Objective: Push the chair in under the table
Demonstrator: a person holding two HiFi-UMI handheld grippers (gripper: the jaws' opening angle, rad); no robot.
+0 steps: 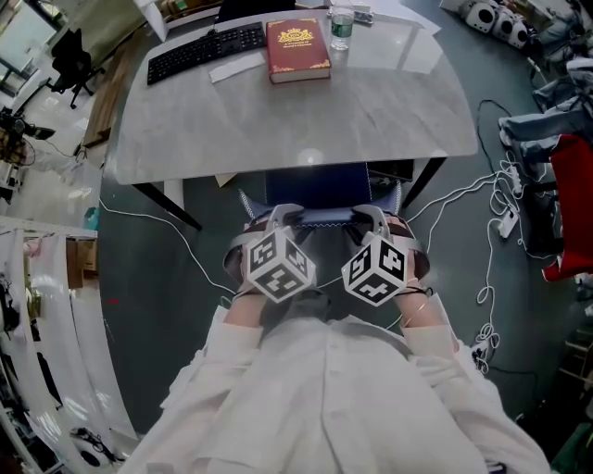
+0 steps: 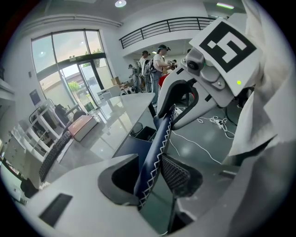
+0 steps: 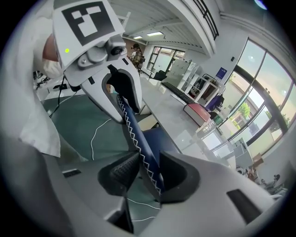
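Two grippers hold one chair (image 1: 315, 190): your left gripper (image 2: 152, 172) and right gripper (image 3: 144, 170) each have fingers clamped on its backrest, one tabletop (image 1: 306, 130) at twelve o'clock.

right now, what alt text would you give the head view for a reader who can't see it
Seen from above, the left gripper and right gripper each clamp the backrest top of a blue chair, its seat partly under a grey table. A red book, black keyboard and water bottle sit on the table's far side.
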